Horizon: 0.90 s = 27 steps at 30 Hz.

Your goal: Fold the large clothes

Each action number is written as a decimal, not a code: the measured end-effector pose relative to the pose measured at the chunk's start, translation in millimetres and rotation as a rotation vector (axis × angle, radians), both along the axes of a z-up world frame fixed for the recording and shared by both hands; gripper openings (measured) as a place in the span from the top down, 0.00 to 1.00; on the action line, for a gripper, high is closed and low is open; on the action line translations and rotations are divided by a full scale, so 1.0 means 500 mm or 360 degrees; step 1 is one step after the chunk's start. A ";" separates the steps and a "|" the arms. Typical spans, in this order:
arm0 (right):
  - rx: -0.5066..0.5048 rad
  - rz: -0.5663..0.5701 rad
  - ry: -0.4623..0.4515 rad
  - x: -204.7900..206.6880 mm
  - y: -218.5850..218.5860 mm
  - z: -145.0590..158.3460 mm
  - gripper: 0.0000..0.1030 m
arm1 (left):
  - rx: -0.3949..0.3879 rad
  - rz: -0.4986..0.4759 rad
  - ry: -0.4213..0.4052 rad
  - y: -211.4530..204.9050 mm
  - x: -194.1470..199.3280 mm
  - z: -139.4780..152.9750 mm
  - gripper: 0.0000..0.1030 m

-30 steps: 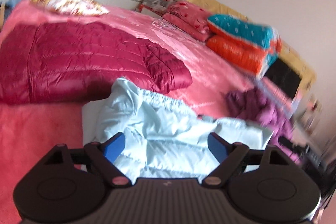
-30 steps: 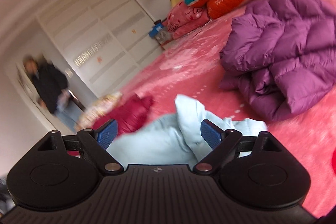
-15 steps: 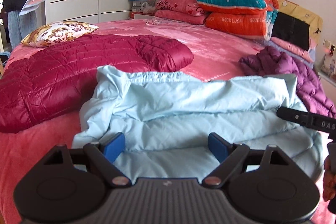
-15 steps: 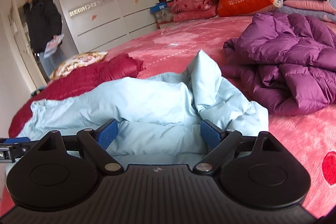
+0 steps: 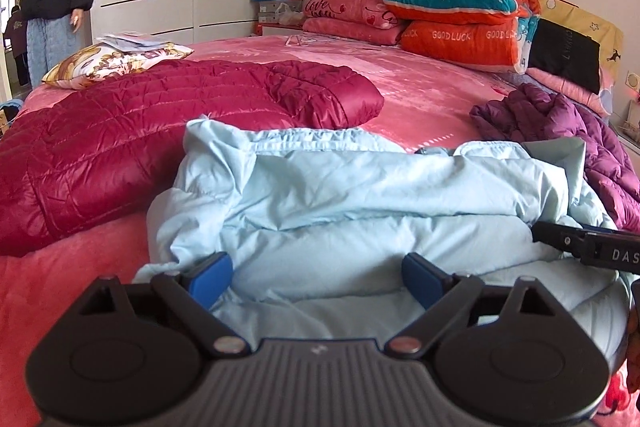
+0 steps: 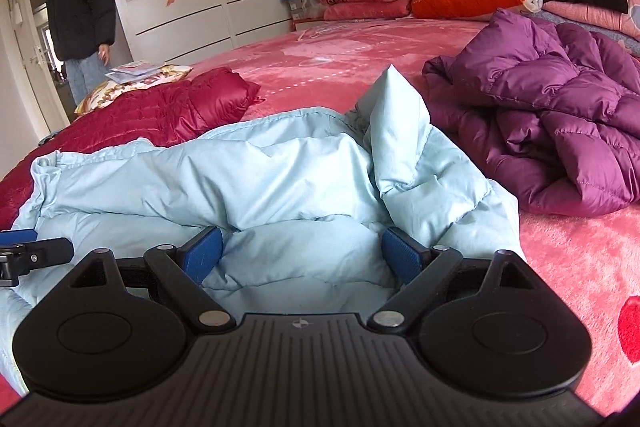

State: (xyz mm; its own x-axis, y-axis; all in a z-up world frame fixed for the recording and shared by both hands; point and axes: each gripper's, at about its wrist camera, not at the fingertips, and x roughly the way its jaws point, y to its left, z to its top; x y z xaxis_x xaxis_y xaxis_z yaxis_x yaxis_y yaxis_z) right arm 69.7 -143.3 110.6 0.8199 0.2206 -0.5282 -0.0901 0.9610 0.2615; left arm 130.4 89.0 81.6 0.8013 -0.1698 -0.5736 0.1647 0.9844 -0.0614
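Observation:
A light blue puffer jacket [image 5: 360, 211] lies folded over itself on the pink bed [image 5: 420, 99]; it also shows in the right wrist view [image 6: 248, 187]. My left gripper [image 5: 318, 277] is open, low over the jacket's near edge, holding nothing. My right gripper [image 6: 301, 257] is open over the jacket's right part, empty. A corner of the jacket [image 6: 396, 131] stands up beyond it. Each gripper's finger shows at the edge of the other's view.
A crimson quilted jacket [image 5: 160, 135] lies left of the blue one. A purple puffer jacket [image 6: 552, 131] lies crumpled to the right. Stacked quilts and pillows [image 5: 460, 15] sit at the headboard. A floral pillow [image 5: 116, 59] lies far left. A person [image 6: 76, 11] stands by the wardrobe.
Both grippers swung from a tilted view to level and came down close over the blue jacket. The person by the wardrobe put papers on the floral pillow.

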 end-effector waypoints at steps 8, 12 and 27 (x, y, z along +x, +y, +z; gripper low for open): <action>0.0062 -0.0018 0.0000 0.000 -0.010 0.001 0.00 | -0.0033 0.0032 -0.0018 0.003 0.012 -0.003 0.10; 0.0148 -0.0029 0.0003 -0.004 -0.024 0.003 0.00 | -0.0058 0.0046 -0.0022 0.007 0.015 0.003 0.10; 0.0029 0.0179 -0.0153 -0.042 0.009 0.043 0.00 | -0.0019 -0.0045 -0.0064 0.024 -0.001 0.031 0.10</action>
